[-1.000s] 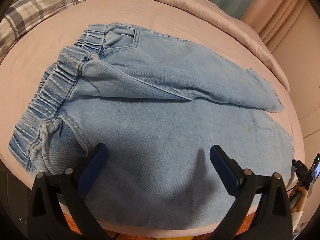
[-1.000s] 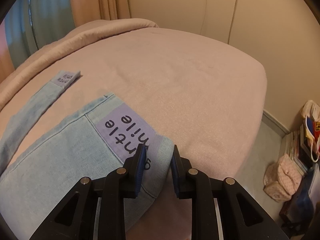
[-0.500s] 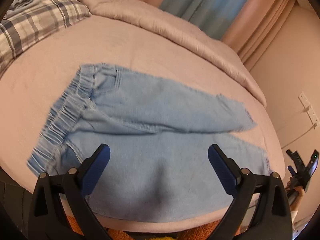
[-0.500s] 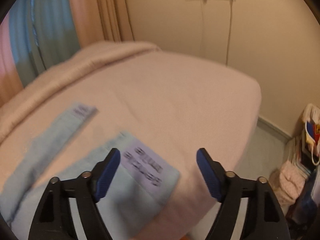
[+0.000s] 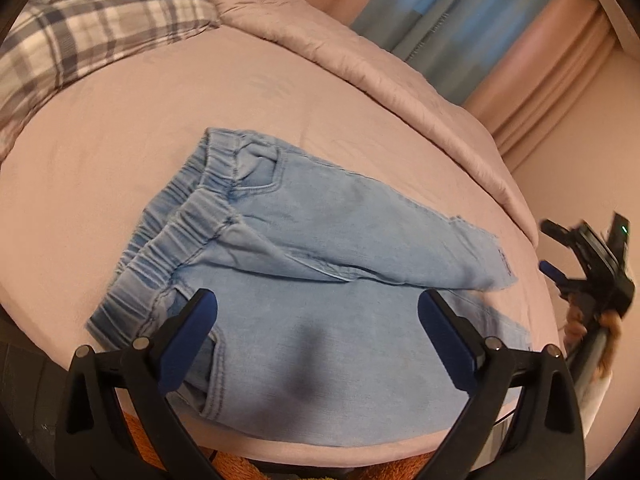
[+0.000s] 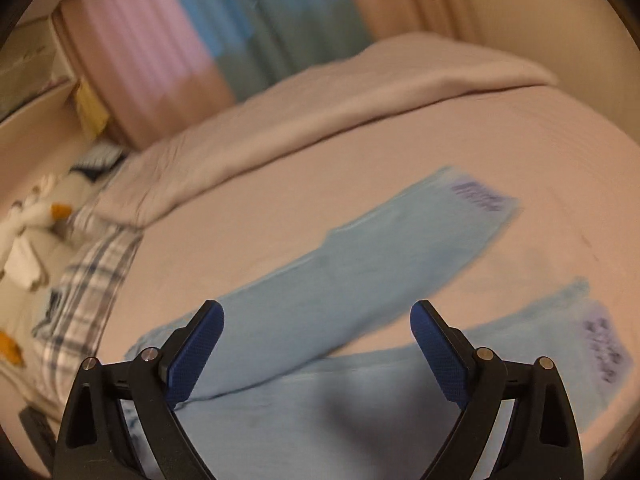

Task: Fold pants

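Note:
Light blue denim pants lie flat on the pink bed sheet, elastic waistband to the left and legs running right. The far leg crosses over the near one at the crotch. In the right wrist view both legs show purple patches at the hems. My left gripper hovers open above the near leg, apart from the cloth. My right gripper has its jaws opening wide above the legs with nothing between them. It also shows at the bed's right edge.
A rolled pink duvet lines the far side of the bed, with curtains behind it. A plaid pillow lies at the head end, with soft toys beyond it. An orange rug shows below the near bed edge.
My right gripper let go of the near leg's hem, opened wide, rose and swung to look along the pants. My left gripper stayed open and drew up and back from the cloth.

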{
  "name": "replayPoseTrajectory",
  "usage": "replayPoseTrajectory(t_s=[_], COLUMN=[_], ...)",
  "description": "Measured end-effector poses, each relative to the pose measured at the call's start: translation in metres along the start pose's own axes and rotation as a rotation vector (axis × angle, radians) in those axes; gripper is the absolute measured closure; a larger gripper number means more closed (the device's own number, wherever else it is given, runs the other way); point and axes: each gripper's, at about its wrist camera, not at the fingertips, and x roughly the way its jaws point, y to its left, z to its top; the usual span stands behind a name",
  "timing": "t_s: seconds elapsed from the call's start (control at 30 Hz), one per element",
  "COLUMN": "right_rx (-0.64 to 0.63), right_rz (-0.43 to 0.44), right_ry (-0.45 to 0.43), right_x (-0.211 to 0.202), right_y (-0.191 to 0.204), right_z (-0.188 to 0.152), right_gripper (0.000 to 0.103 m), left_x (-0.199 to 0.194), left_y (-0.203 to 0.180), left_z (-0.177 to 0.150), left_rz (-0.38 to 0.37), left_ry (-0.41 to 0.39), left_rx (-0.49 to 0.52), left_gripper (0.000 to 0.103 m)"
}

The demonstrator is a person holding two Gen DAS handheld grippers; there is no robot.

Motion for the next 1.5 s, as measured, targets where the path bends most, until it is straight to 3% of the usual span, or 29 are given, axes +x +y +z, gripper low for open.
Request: replayPoseTrajectory(t_s=[0.13,0.27,0.4,0.5,0.6,0.77,0.9,0.93,1.0,1.1,1.17,1.37,1.5], right_rx=[-0.048,-0.015,0.005,0.019,0.041,0.112,0.063,0.068,0.061,0.062,0.047,0.035,0.041], right_rz=[-0.022,-0.052,-0.181,-0.324,-0.384,-0.43,-0.474,-0.468,-0.456,-0.388,-0.352,-0.115,0.045], right_ry=[0.089,0.184,0.258,0.286,0.302,0.344,0.304,0.298,0.285,0.273,0.259,0.06,-0.051], right_x=[0.045,0.094,0.136,0.17,0.196,0.221,0.221,0.22,0.216,0.202,0.187,0.087,0.014], right_y=[0.04,0.047,0.035,0.028,0.02,0.003,0.009,0.009,0.013,0.02,0.024,0.04,0.017], right_z=[0.015,0.021,0.026,0.031,0.037,0.035,0.029,0.027,0.024,0.016,0.014,-0.012,-0.044], right_gripper=[0.009,0.009,0.01,0.011,0.012,0.024,0.044,0.047,0.073,0.091,0.093,0.094,0.094], left_x=[0.005,0.013,0.019,0.021,0.019,0.016,0.015,0.016,0.014,0.011,0.01,0.004,0.002], left_y=[0.006,0.013,0.018,0.021,0.022,0.02,0.019,0.018,0.018,0.02,0.02,0.015,0.007], left_z=[-0.001,-0.003,-0.005,-0.006,-0.007,-0.01,-0.013,-0.013,-0.015,-0.015,-0.015,-0.016,-0.015], left_rz=[-0.002,0.023,0.028,0.036,0.027,0.02,0.019,0.021,0.016,0.004,-0.001,-0.014,-0.018], left_ry=[0.027,0.052,0.082,0.102,0.109,0.123,0.131,0.129,0.13,0.133,0.138,0.126,0.112], left_rx=[-0.021,-0.02,-0.038,-0.052,-0.064,-0.066,-0.066,-0.066,-0.069,-0.076,-0.085,-0.094,-0.091], left_gripper=[0.016,0.022,0.022,0.022,0.022,0.021,0.021,0.021,0.021,0.021,0.021,0.021,0.021])
